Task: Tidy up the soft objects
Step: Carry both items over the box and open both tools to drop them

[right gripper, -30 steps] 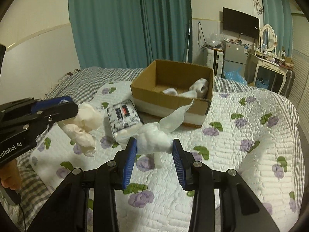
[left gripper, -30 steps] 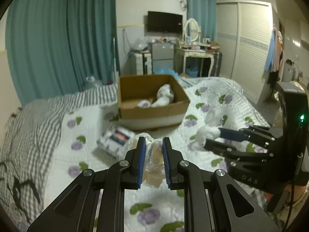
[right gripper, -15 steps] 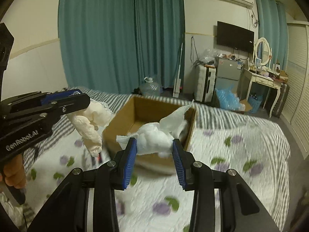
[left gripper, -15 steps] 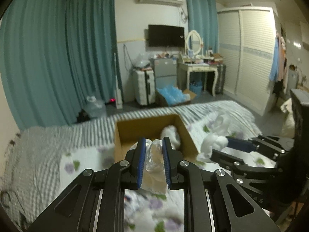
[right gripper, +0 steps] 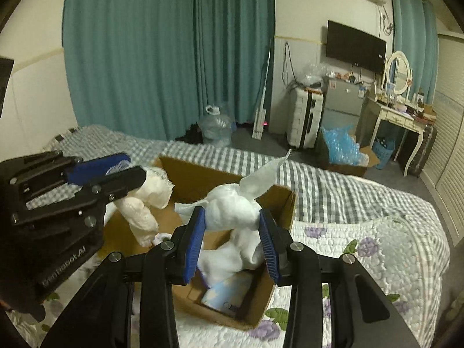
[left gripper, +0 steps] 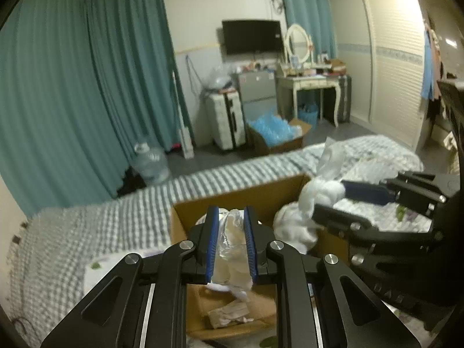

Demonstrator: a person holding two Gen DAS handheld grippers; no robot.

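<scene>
Wads hung over the box (right gripper: 285,203): white wad (right gripper: 232,211) clamped in right tool (right gripper: 232,245), cream wad (left gripper: 232,240) in left tool (left gripper: 231,242).

Cardboard box (right gripper: 278,203) on bed (right gripper: 362,232), bundles (right gripper: 232,211) above.

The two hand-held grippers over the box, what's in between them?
In the right wrist view, only the open cardboard box shows between the left hand-held gripper and the right hand-held gripper; each grips a white bundle.
</scene>
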